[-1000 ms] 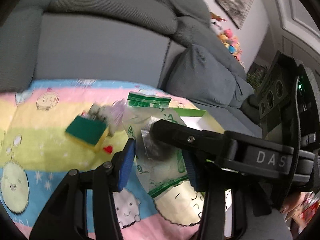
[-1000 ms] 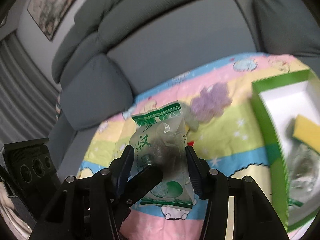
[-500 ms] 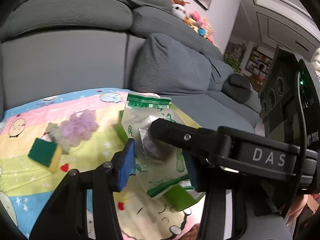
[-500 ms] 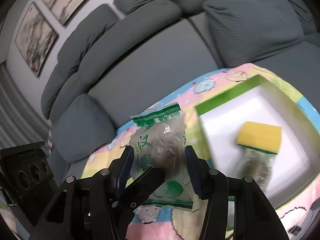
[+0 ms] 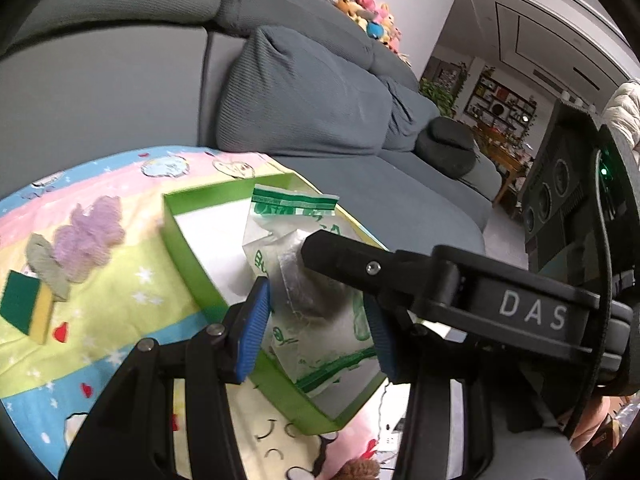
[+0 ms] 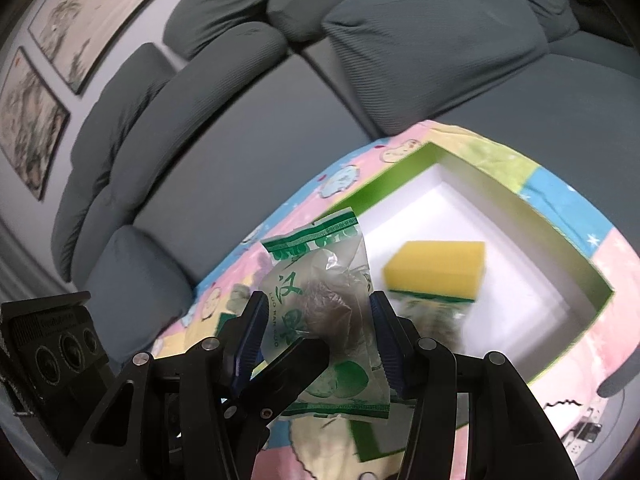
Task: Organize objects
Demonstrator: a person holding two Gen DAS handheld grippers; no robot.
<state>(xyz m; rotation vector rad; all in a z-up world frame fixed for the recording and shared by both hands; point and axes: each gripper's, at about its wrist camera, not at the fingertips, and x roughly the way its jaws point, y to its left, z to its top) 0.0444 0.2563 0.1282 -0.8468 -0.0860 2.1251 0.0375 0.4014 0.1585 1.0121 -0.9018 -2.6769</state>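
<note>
A clear packet (image 5: 308, 280) with green printing and a dark lump inside is held in the air above the green box (image 5: 192, 264), which sits on the pastel cartoon blanket (image 5: 120, 320) spread over the grey sofa (image 5: 312, 92). Both hand-held grippers are clamped on this one packet. The left hand-held gripper (image 5: 316, 320) has its blue pads on the packet's two sides low down, and one black finger (image 5: 360, 264) of the right hand-held gripper crosses in front of the packet higher up. In the right wrist view the right hand-held gripper (image 6: 318, 328) pinches the packet (image 6: 324, 300) between its pads, with a finger of the left one reaching in from below.

The box has green walls and a white floor. Inside it lies a yellow sponge (image 6: 436, 268) with a green underside, and just beside it, nearer the camera, a second clear packet (image 6: 432, 316), blurred. The box stands near the blanket's right edge.

Left of the box on the blanket lie a fluffy lilac cloth (image 5: 90, 236), a grey-green scrap (image 5: 48, 268) touching it, and another green-and-yellow sponge (image 5: 28, 308) next to that. Soft toys (image 5: 360, 4) line the sofa back.
</note>
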